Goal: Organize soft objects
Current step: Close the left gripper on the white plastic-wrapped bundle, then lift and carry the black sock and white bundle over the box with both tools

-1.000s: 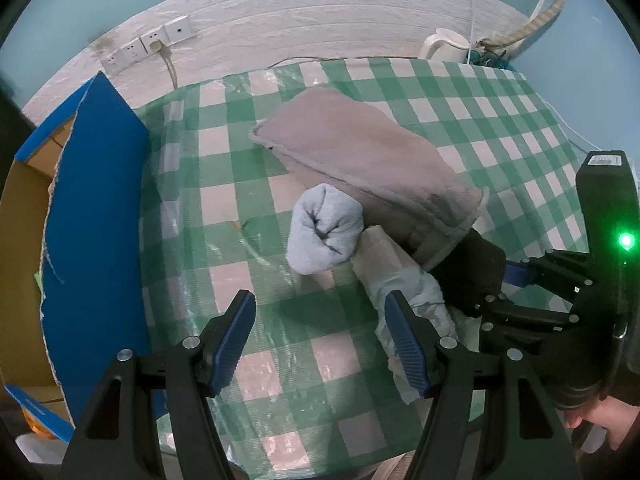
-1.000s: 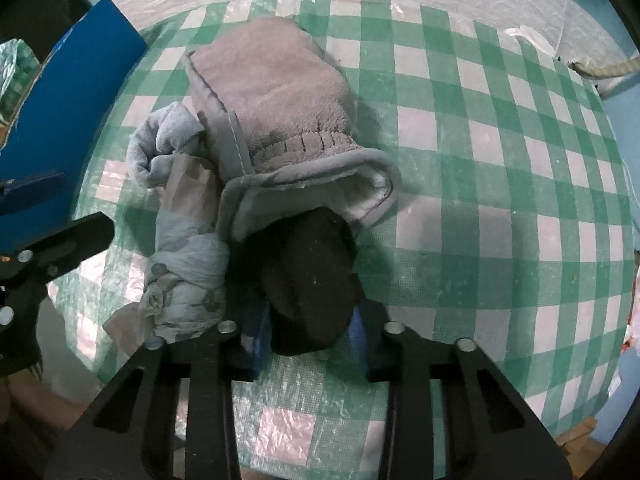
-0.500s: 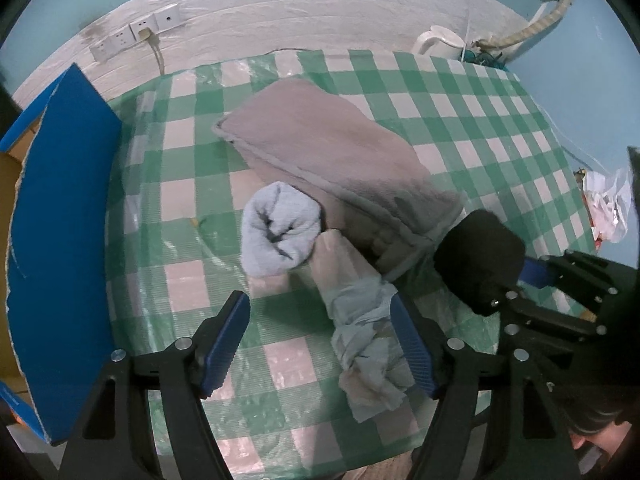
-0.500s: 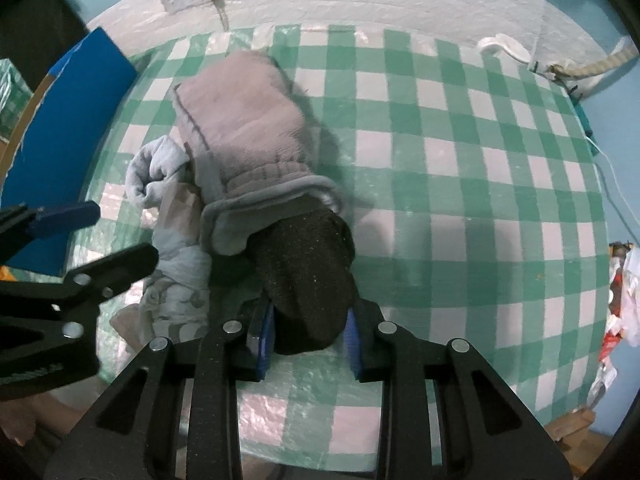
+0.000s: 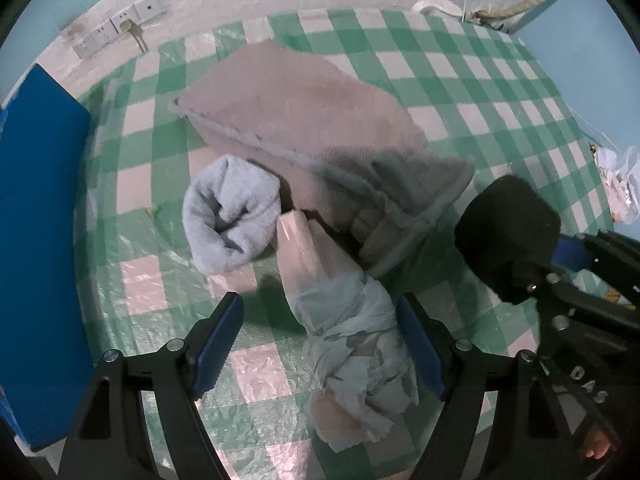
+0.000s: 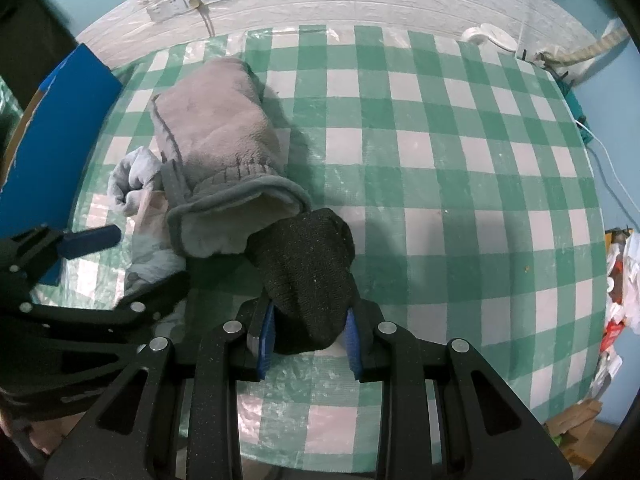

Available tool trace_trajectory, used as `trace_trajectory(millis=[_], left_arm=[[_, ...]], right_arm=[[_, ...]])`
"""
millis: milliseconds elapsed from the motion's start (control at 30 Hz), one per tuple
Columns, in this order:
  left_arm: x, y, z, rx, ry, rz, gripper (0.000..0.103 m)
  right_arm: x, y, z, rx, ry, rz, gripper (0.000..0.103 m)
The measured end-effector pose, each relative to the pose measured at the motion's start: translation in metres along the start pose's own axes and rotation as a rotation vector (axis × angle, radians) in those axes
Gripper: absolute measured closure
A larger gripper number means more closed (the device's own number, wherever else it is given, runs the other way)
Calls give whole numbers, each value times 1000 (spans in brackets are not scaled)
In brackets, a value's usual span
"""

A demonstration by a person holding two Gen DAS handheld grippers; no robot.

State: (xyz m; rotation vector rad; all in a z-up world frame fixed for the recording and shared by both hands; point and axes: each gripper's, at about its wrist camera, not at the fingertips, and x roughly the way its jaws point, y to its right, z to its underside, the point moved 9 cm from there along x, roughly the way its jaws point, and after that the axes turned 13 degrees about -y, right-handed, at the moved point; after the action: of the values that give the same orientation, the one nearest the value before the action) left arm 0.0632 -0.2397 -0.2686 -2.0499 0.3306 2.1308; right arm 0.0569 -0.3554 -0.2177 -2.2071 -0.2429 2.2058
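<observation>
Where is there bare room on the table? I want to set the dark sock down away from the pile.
The checked tablecloth lies bare to the right of the grey fleece item, back to the wall. The left is crowded: the light blue roll, the wrapped bundle and the left gripper. The right gripper holds the dark sock.

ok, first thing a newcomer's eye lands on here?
The black sock pinched in the right gripper, held over the green checked tablecloth. Next, the pile to its left: a grey fleece mitten beside a rolled pale blue sock, with the left gripper open over crumpled pale cloth.
</observation>
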Motion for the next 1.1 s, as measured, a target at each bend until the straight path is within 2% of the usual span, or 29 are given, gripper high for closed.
trace_trajectory(millis=[133, 200, 300, 500, 867, 1100], left_arm=[[6, -1, 0, 2, -8, 15, 27], [5, -1, 0, 13, -7, 11, 47], [3, -2, 3, 32, 5, -10, 55], [-5, -4, 13, 56, 38, -30, 59], [-36, -8, 19, 64, 98, -40, 60], [-50, -28, 18, 47, 129, -47, 60]], right_arm=[[-1, -1, -1, -2, 4, -8, 75], [-2, -2, -2, -5, 5, -11, 75], [-3, -4, -2, -8, 8, -15, 75], [-7, -8, -5, -15, 20, -19, 75], [-29, -22, -7, -45, 62, -16, 75], [-45, -33, -9, -60, 91, -22, 75]])
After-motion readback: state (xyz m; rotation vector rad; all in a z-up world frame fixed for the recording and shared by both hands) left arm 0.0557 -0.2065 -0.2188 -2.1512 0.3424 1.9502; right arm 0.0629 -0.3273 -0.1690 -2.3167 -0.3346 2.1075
